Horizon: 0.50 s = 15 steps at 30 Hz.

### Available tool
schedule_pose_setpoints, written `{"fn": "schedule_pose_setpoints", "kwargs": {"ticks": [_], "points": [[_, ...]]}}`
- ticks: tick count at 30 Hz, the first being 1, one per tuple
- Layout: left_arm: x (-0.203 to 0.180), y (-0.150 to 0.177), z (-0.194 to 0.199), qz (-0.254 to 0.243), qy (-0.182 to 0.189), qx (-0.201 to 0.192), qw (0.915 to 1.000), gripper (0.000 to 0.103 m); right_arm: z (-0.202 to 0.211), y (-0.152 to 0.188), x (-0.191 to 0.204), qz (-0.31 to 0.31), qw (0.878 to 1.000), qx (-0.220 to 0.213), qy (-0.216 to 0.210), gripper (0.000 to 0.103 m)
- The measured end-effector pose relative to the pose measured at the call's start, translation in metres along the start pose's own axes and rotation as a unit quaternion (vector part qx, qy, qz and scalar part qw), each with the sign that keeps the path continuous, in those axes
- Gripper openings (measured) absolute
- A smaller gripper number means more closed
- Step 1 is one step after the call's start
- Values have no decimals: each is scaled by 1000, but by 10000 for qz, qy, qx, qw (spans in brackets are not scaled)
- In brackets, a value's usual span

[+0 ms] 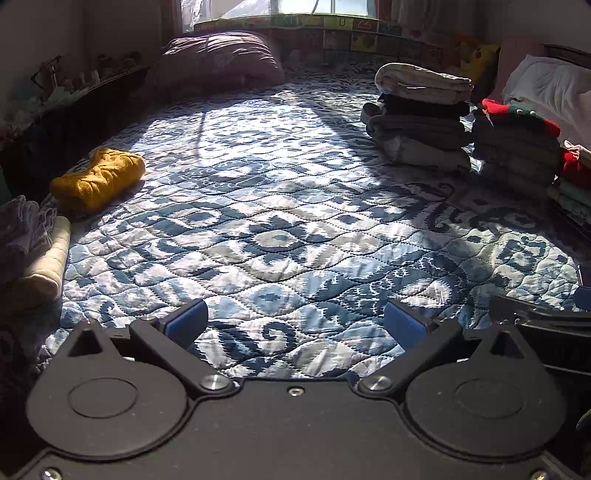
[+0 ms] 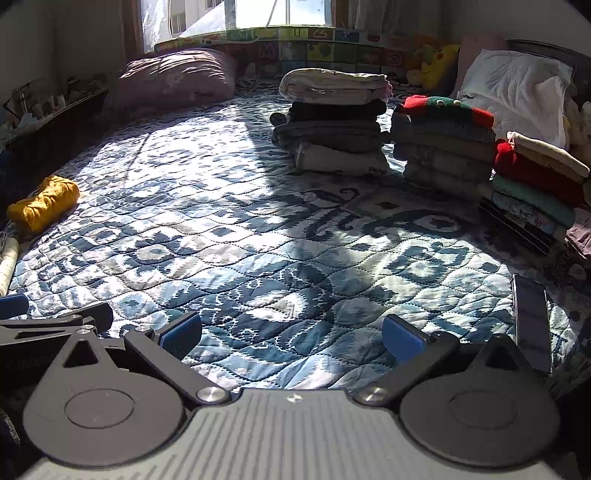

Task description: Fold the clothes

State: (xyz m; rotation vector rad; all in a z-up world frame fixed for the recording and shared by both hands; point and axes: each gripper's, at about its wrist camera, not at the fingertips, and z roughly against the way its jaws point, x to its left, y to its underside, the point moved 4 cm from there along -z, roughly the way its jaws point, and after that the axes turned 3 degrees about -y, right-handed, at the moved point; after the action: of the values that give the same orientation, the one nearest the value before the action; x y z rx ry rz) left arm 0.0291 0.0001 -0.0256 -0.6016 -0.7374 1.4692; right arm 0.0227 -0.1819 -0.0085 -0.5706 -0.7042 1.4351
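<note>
While both tools hang low over the blue patterned quilt (image 1: 280, 221), the left gripper (image 1: 295, 325) and right gripper (image 2: 291, 332) stand wide apart, gripping nothing. Ahead and right of them rise three stacks of folded clothes (image 2: 332, 122). A bunched yellow garment (image 1: 98, 177) lies ahead-left; a phone (image 2: 532, 317) rests just right of the right tool.

Single letters such as "U" and "Z" on the alphabet panels (image 2: 306, 35) below the window.
</note>
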Motion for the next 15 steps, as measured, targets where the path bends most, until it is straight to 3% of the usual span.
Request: {"fn": "schedule_pose_setpoints", "kwargs": {"ticks": [15], "points": [[-3, -3, 6, 4, 0, 62, 10000, 102, 7, -1, -1, 34, 10000, -44, 27, 103]]}}
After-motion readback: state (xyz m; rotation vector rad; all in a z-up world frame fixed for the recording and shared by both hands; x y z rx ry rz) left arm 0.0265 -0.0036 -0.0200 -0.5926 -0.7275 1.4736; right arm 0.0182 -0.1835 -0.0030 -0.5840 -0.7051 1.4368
